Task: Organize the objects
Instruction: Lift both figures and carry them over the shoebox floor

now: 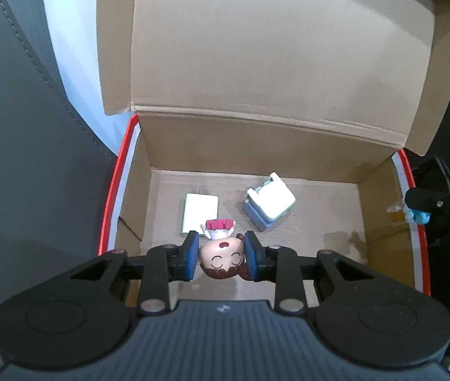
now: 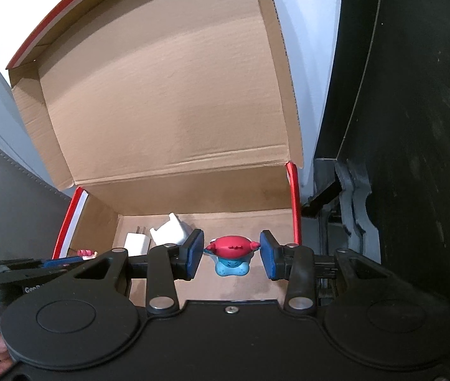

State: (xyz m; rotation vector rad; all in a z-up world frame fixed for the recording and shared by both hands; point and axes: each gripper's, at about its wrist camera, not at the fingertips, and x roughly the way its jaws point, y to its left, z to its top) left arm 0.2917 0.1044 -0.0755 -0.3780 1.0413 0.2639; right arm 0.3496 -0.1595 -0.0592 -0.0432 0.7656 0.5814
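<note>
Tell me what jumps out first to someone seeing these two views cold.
The open cardboard box with red edges fills both views, lid flap raised. The left gripper is shut on a brown-haired doll figure held upside down over the box floor, near a white charger and a white adapter. The right gripper brackets a red and blue crab figure, its fingers not touching it.

The cardboard box [image 1: 266, 63] was matt brown corrugated paperboard, faintly ribbed inside, with a glossy red and white printed skin along its outer edges. The charger [image 1: 199, 213] near its left wall looked like smooth white plastic with metal prongs. The doll [image 1: 221, 255] was shiny moulded plastic, as was the red and blue figure [image 2: 232, 254]. The left gripper [image 1: 221, 257] and right gripper [image 2: 232, 254] were matt black plastic with dull blue rubbery pads [image 1: 191, 255] and bright metal pivot pins.
</note>
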